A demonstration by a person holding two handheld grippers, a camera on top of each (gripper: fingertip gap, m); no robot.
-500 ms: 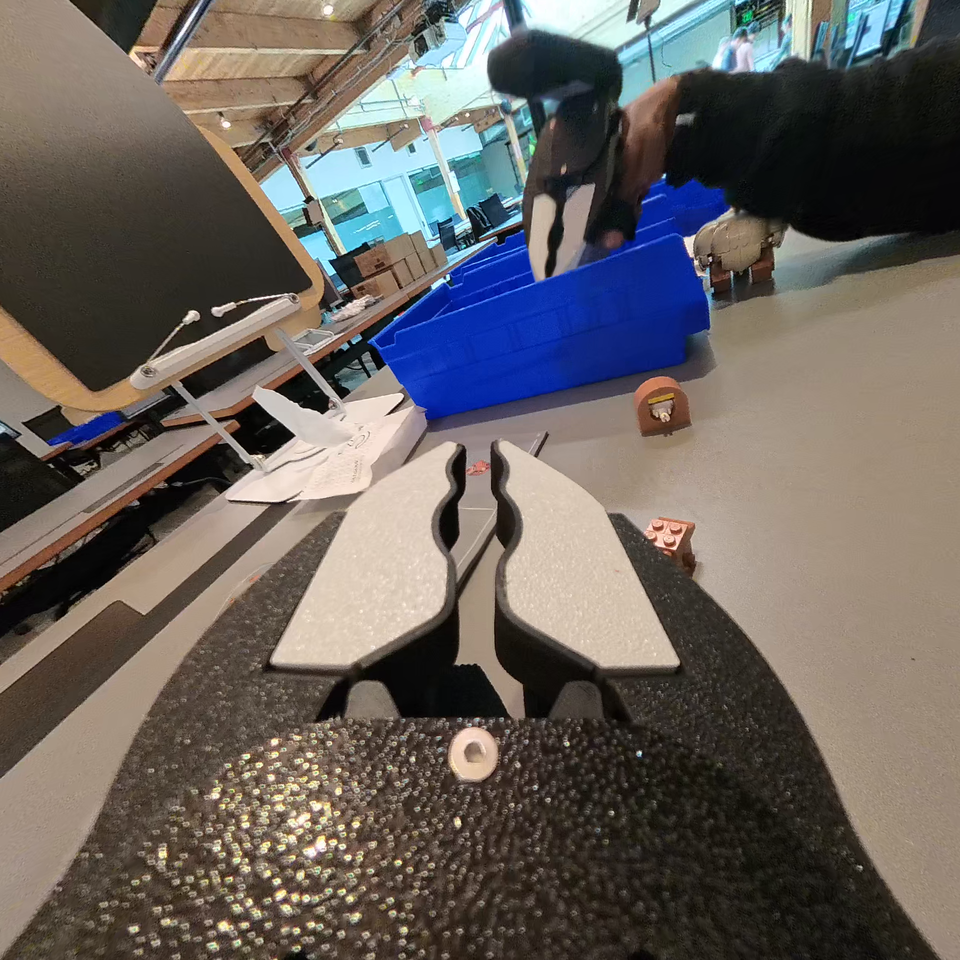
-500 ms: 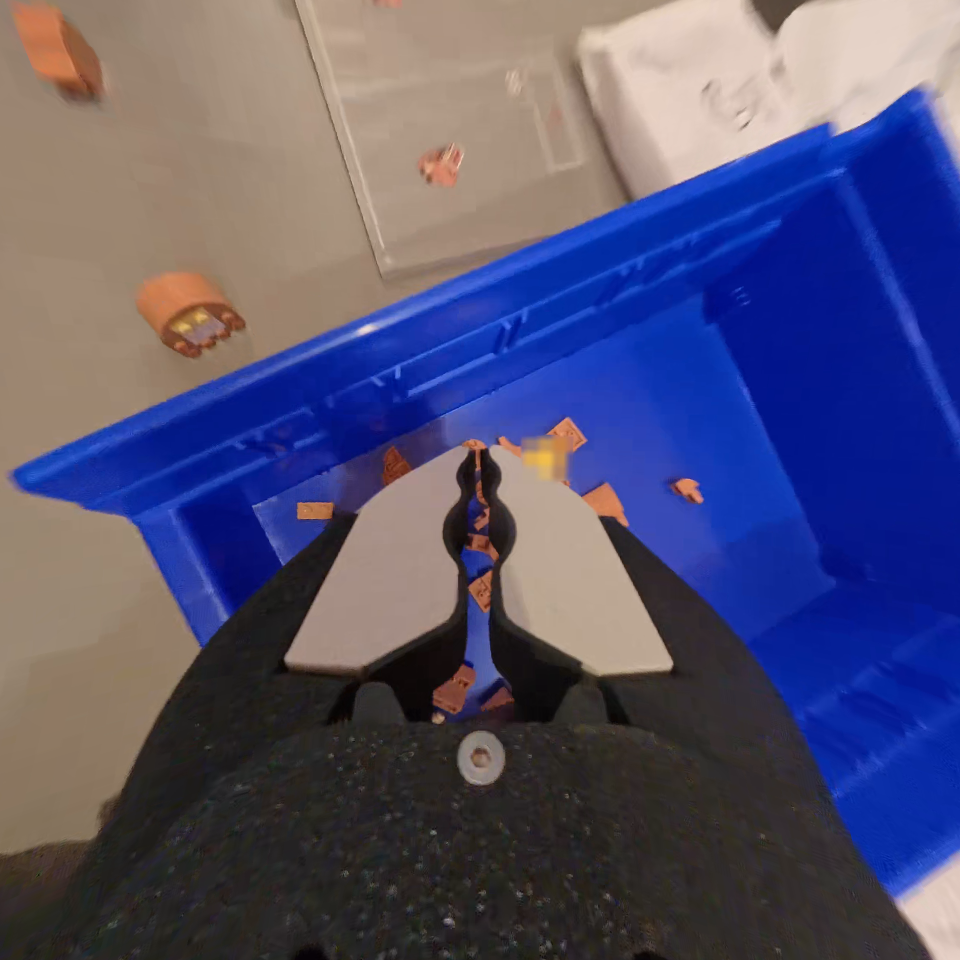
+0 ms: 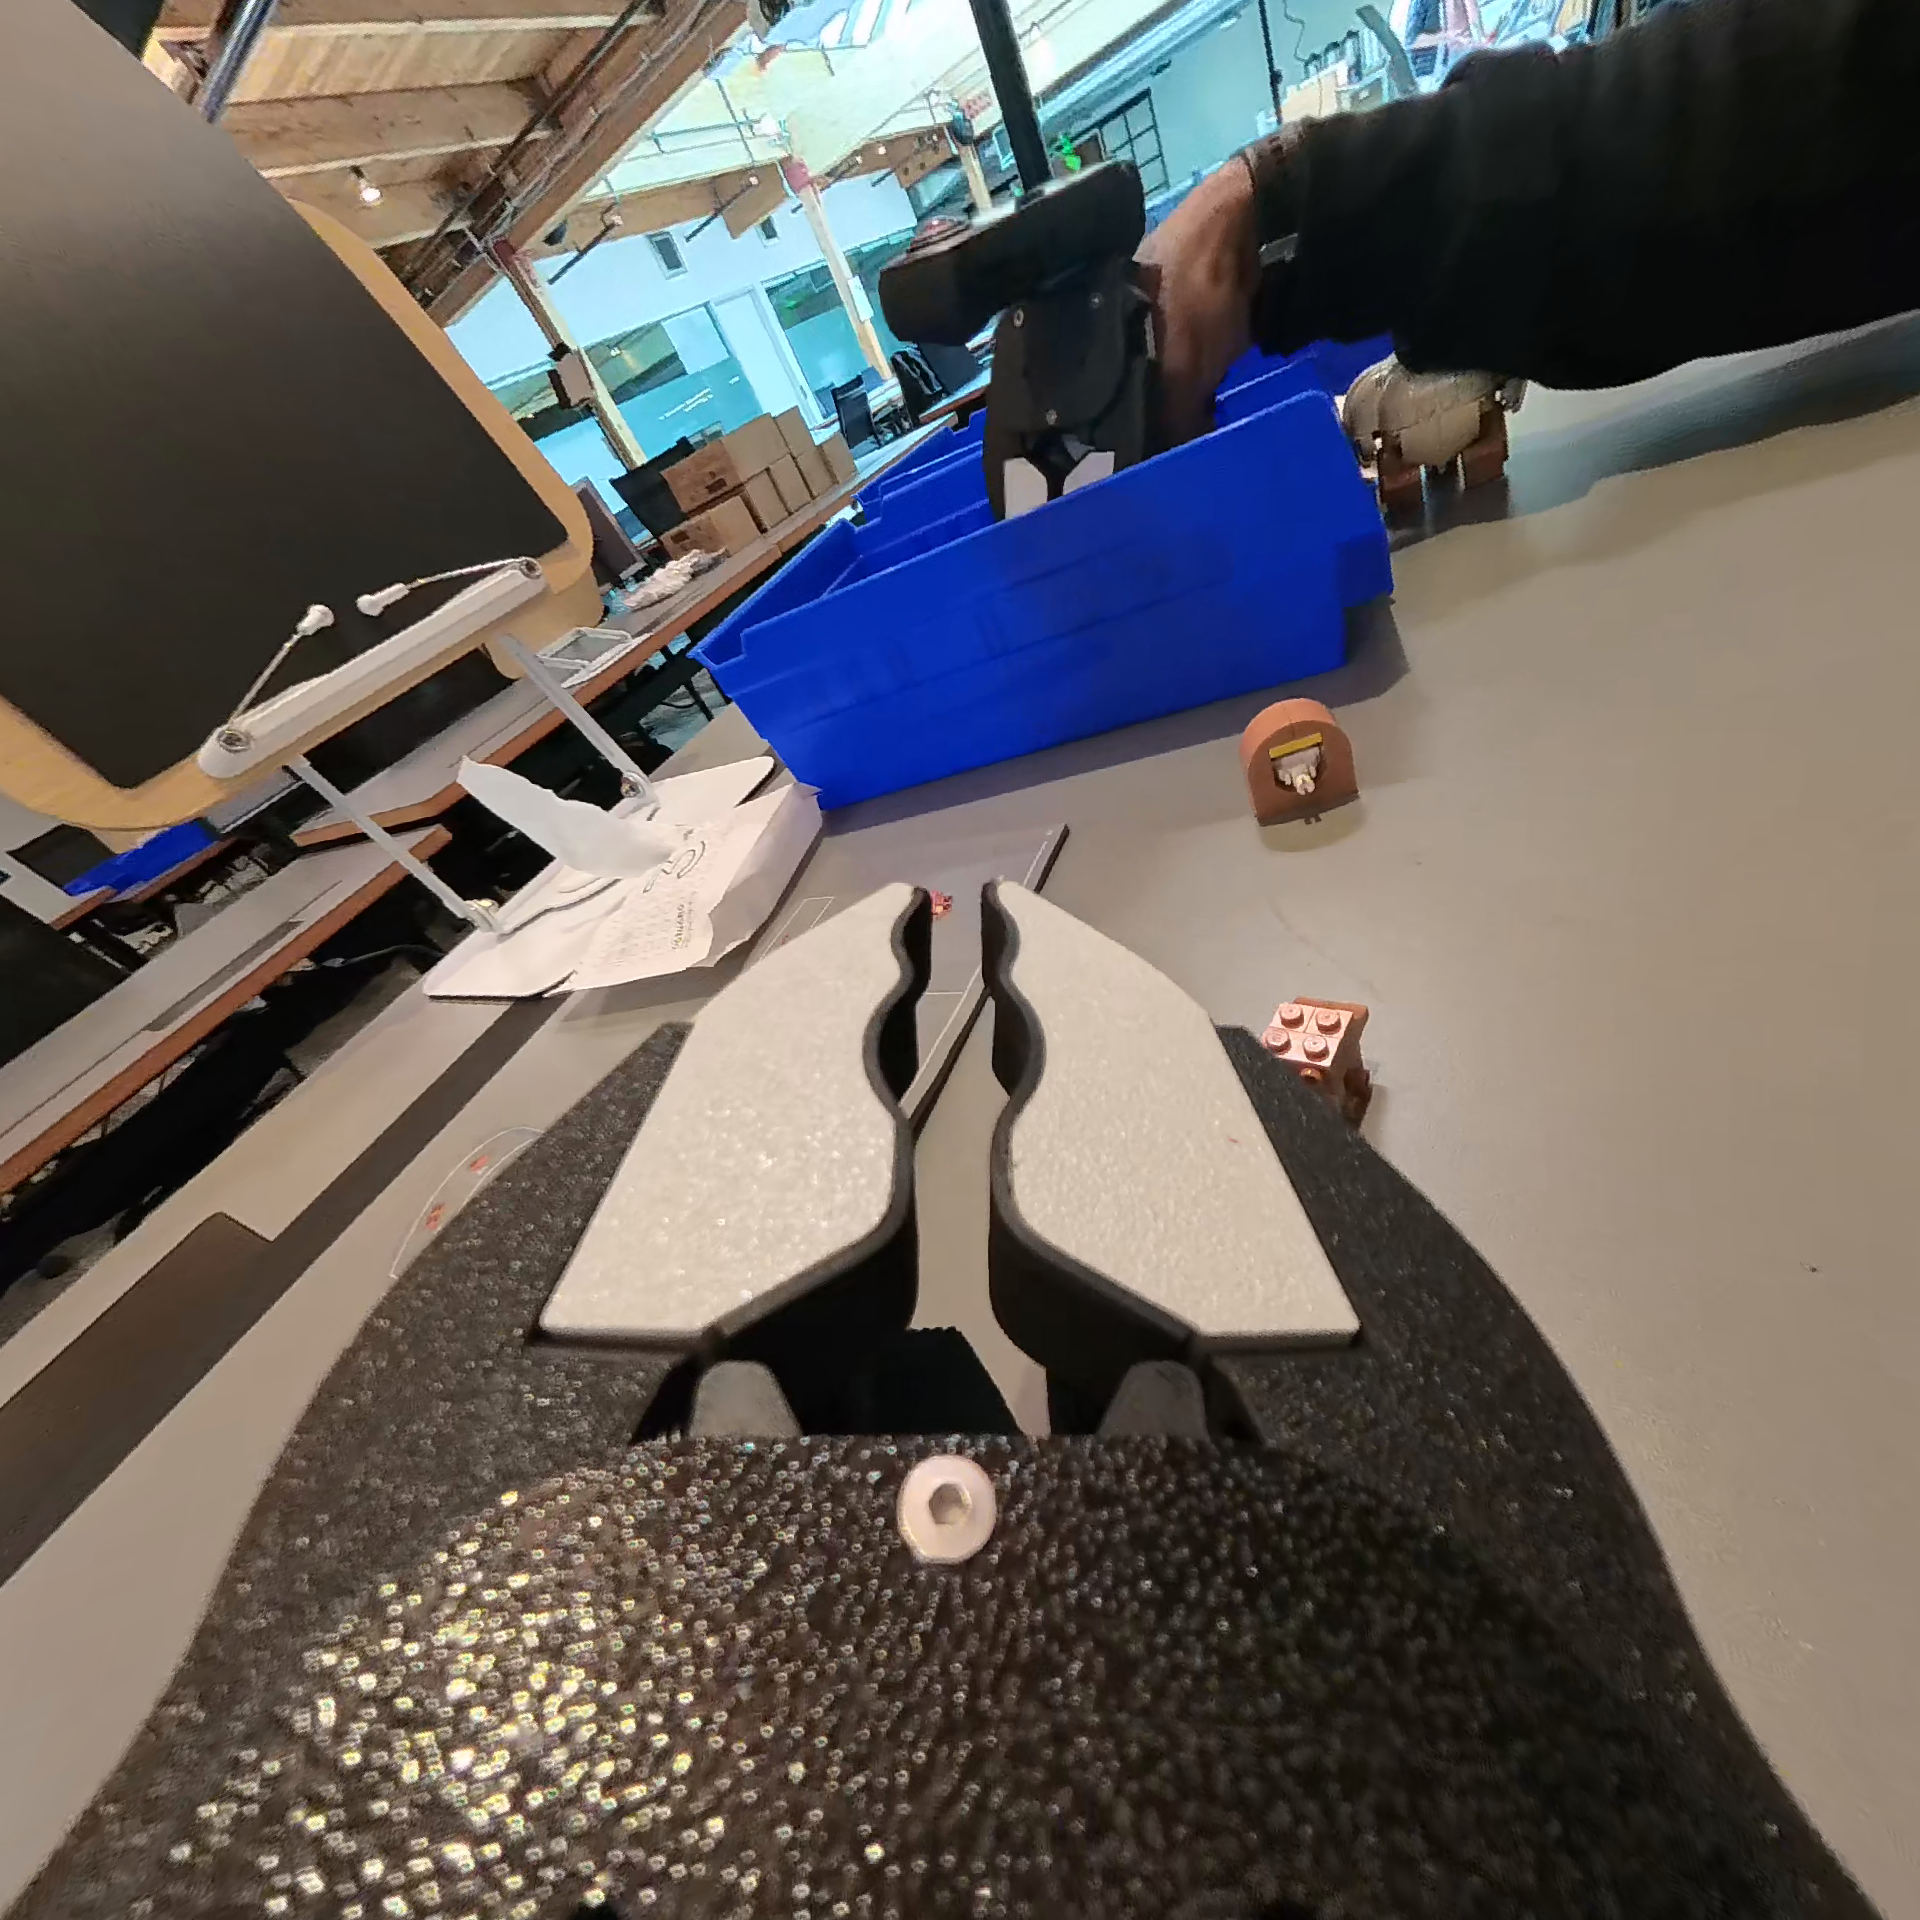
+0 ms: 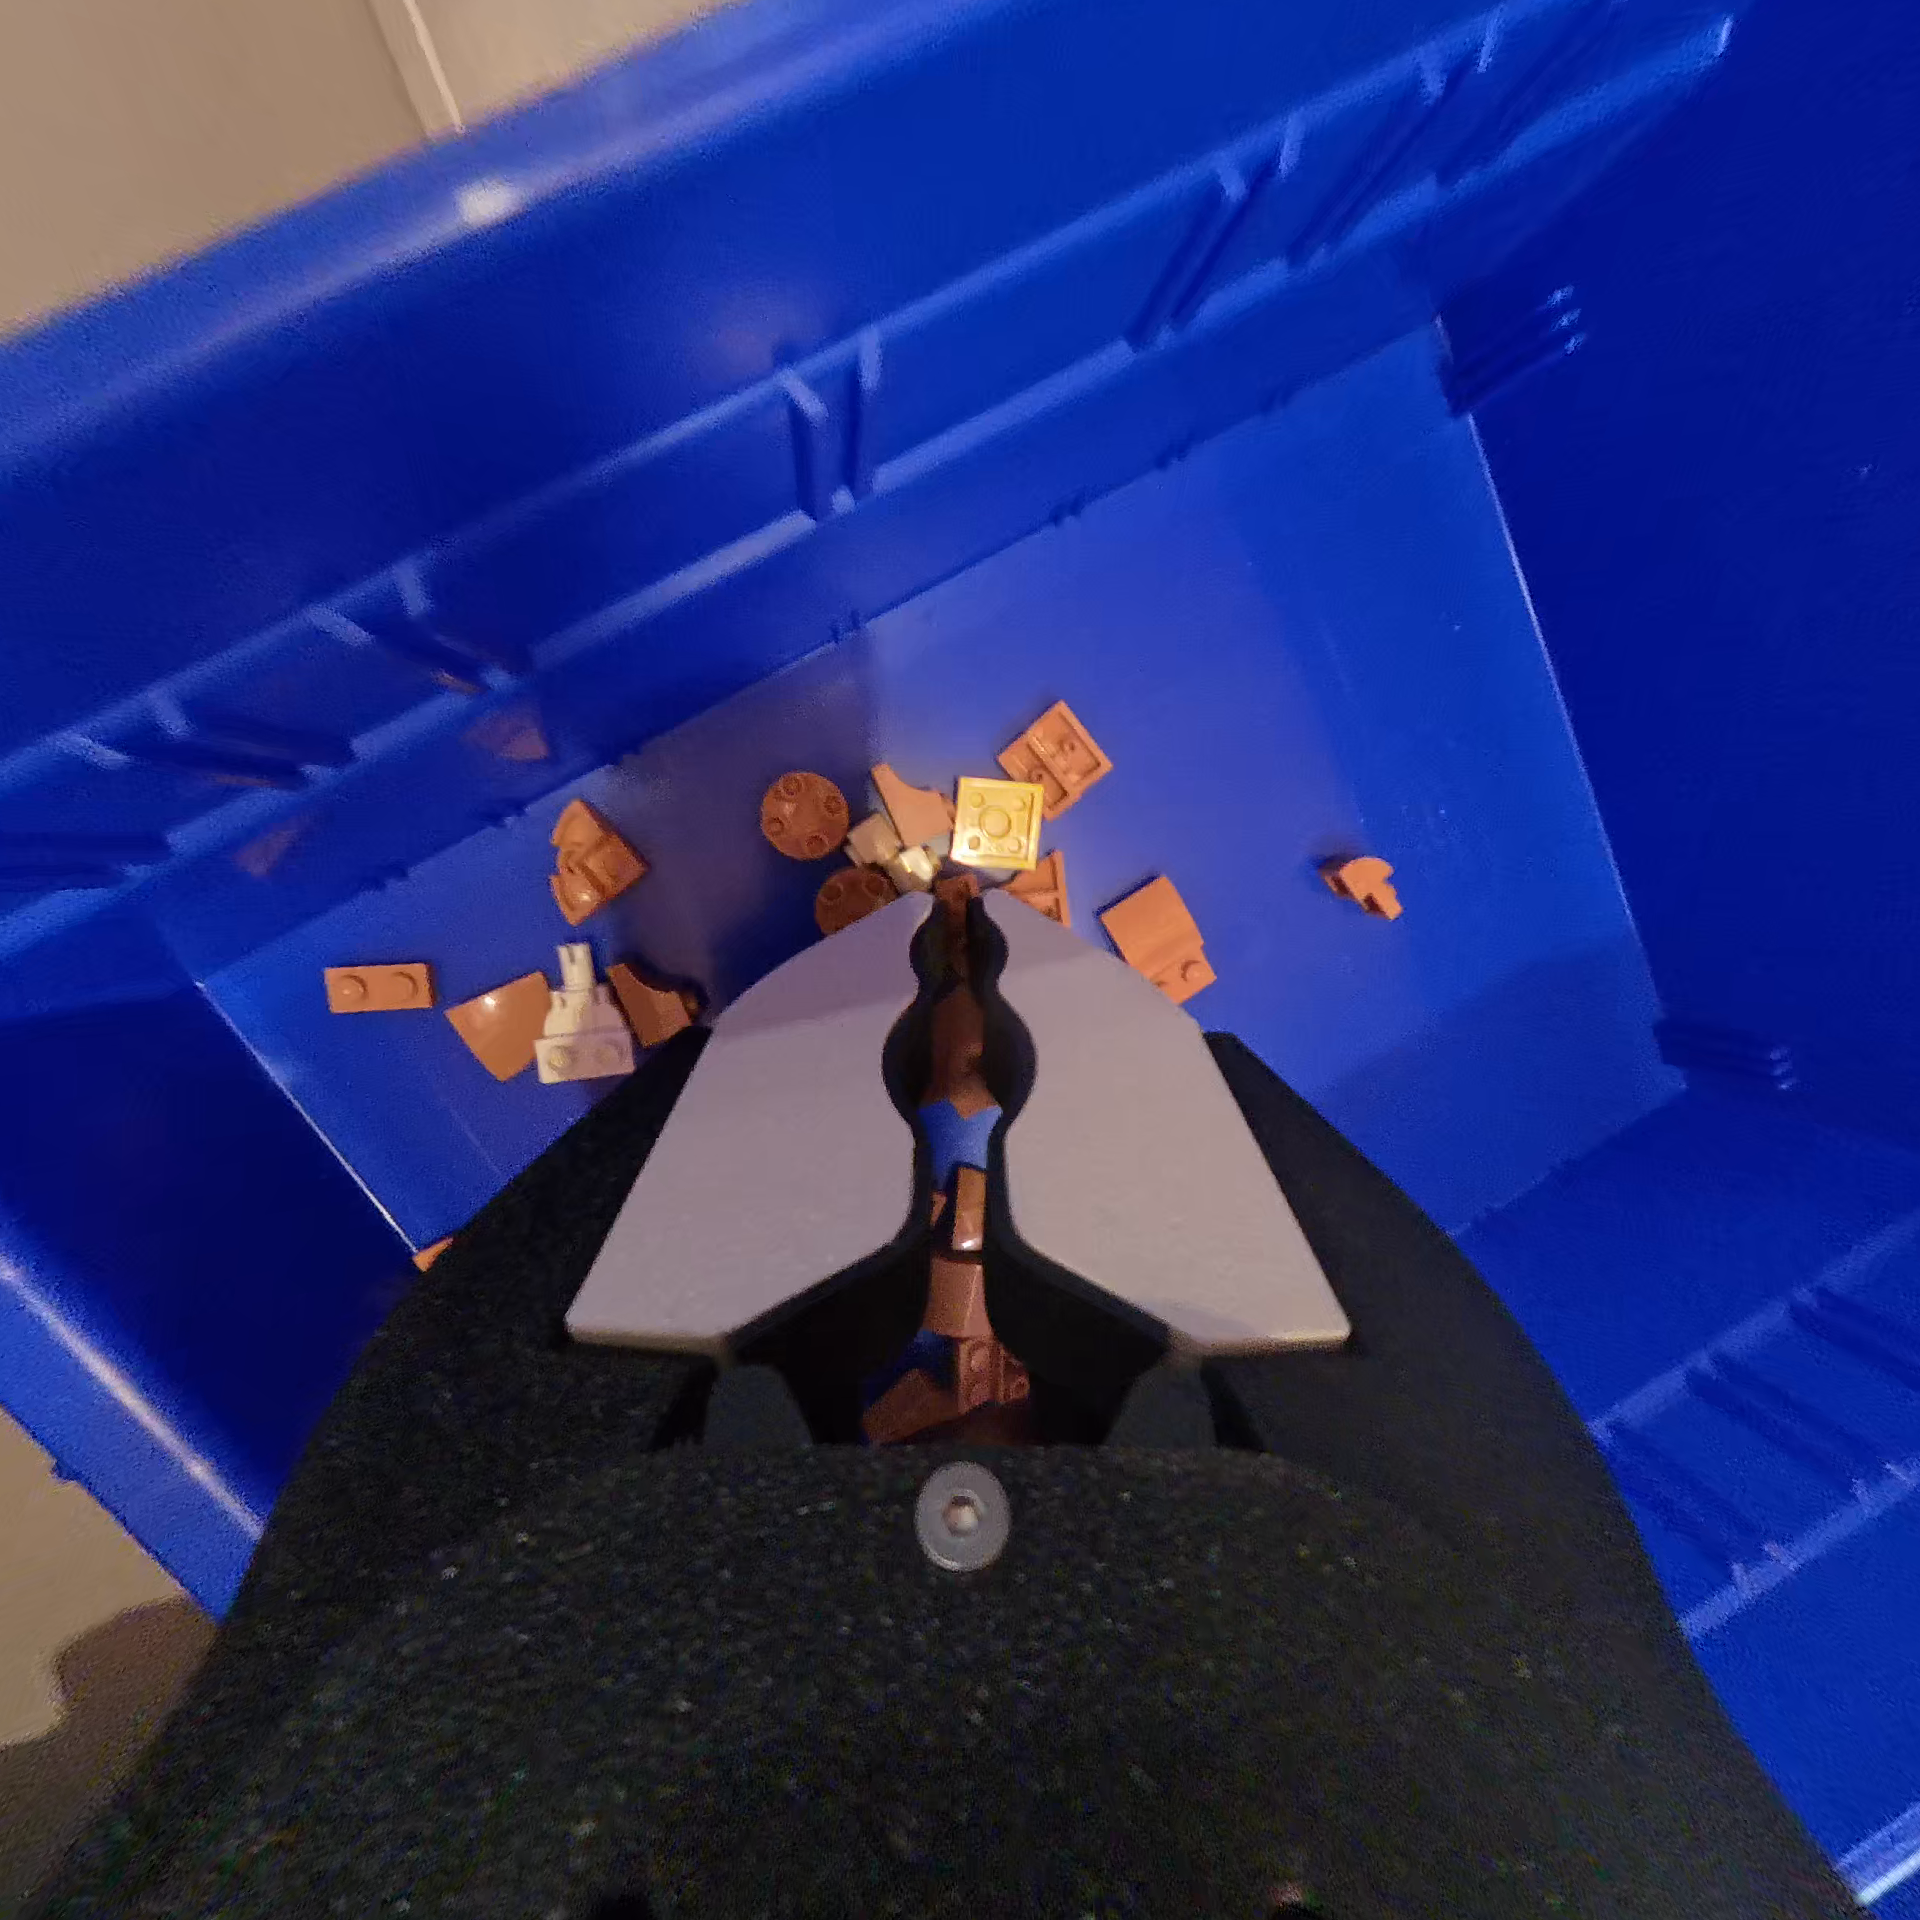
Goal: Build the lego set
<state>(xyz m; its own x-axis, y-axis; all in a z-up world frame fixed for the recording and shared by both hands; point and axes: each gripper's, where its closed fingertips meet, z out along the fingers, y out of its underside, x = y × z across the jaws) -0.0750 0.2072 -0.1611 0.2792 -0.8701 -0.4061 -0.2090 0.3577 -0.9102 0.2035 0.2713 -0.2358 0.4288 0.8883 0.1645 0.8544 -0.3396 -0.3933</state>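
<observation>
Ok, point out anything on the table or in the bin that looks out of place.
Two brown brick builds lie loose on the grey table: a rounded build and a studded block beside the left hand-held gripper. Loose brown pieces litter the blue bin. Nothing looks damaged.

The left wrist view sits low over the grey tabletop (image 3: 1662,935), looking forward and slightly upward along its own 2 fingers; the blue plastic bin (image 3: 1039,644) lies well ahead in the upper middle of the frame. The right wrist view looks steeply down into that same blue plastic bin (image 4: 1143,364) from close above, its walls filling nearly the whole frame. Both views share the bin and table.
</observation>
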